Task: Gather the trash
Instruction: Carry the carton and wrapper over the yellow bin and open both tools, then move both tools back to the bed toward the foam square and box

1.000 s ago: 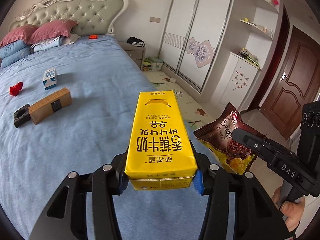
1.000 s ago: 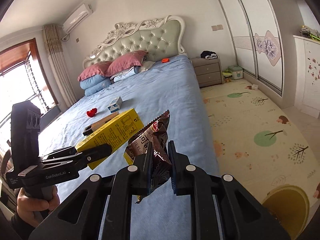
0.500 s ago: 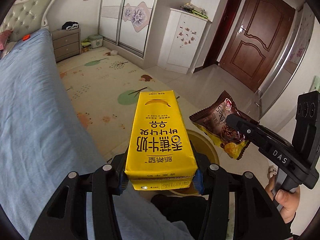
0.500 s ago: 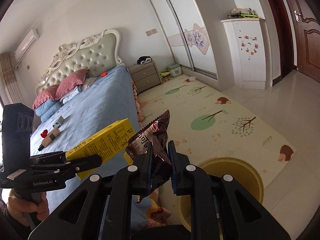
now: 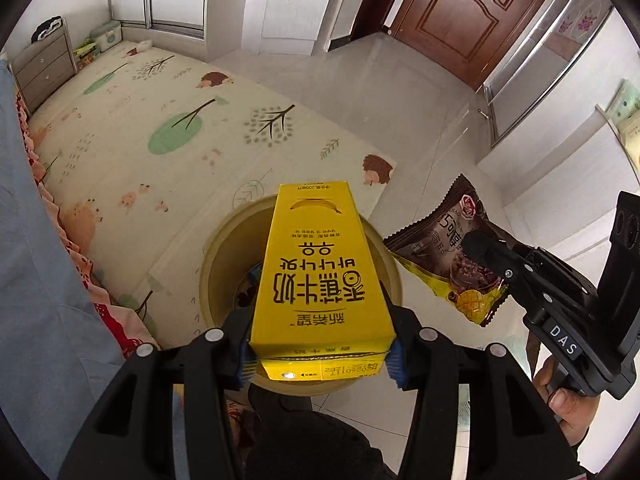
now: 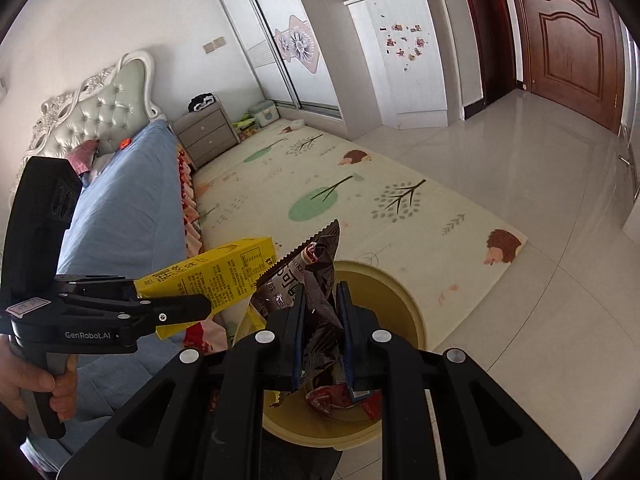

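My left gripper [image 5: 320, 354] is shut on a yellow milk carton [image 5: 320, 276], which hangs tilted over the mouth of a round beige trash bin [image 5: 224, 248] on the floor. My right gripper [image 6: 322, 332] is shut on a crumpled brown snack wrapper [image 6: 316, 276], held above the same bin [image 6: 400, 292]. In the left wrist view the wrapper [image 5: 444, 240] sits just right of the carton, outside the bin's rim. Some trash lies in the bin, partly hidden by the carton.
The bed with its blue cover [image 5: 36, 280] and red-patterned skirt runs along the left, close to the bin. A play mat [image 6: 340, 200] covers the floor beyond, then glossy tiles [image 6: 540, 152], a wardrobe, a nightstand [image 6: 204, 132] and a brown door [image 5: 452, 12].
Both grippers swung away from the bed and tipped downward, carrying the carton and wrapper. The bin, earlier at the view's edge, now lies directly under them.
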A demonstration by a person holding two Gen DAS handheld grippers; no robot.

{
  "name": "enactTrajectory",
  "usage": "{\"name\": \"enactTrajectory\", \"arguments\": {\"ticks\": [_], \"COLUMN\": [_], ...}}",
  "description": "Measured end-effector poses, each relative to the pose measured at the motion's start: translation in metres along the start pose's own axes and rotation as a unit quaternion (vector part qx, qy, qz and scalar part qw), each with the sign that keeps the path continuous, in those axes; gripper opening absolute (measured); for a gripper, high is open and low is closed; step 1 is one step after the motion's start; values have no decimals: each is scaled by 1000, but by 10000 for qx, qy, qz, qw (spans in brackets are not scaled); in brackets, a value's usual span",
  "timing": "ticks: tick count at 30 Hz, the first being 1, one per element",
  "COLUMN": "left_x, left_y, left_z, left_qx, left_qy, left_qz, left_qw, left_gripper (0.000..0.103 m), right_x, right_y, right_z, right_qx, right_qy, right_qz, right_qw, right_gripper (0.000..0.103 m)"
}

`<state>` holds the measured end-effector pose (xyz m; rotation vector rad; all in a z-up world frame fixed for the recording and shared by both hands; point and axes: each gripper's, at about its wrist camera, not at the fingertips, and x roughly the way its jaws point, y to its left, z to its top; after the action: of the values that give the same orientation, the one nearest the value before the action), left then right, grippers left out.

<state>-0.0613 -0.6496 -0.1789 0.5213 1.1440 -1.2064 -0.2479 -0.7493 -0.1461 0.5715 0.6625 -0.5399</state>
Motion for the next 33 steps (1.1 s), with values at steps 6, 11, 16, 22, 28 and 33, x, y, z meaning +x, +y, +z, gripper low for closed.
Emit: {"name": "enactTrajectory", "arguments": {"ticks": [6,11,16,22,28,33], "left_x": [33,40,48,45,38,27], "left_y": [12,28,39,36,28,22], "left_z": [2,5,1,1,0,-1], "left_qx": [-164,-537,-609,-454,-281,-201], "left_qy": [450,513,617,509,360,148], "left_qz": [-218,-137,303,542,536,483], "left_qw": [9986,9971,9958,9962,9975,9985], "left_gripper": [51,99,99,99,99,99], "right_x": [24,43,56,55,47,36], "right_y": [-9,-22,-39,-48,-43,-36], "right_z": [-6,-11,-24,-35,-28,-22], "right_qx": [20,230,405,612,549,451], "right_qy": [225,300,497,590,529,433], "right_qz": [-82,-179,-179,-208,-187,-198], "right_qw": [9997,9991,9978,9962,9969,9978], "right_gripper": [17,78,78,78,77,77]}}
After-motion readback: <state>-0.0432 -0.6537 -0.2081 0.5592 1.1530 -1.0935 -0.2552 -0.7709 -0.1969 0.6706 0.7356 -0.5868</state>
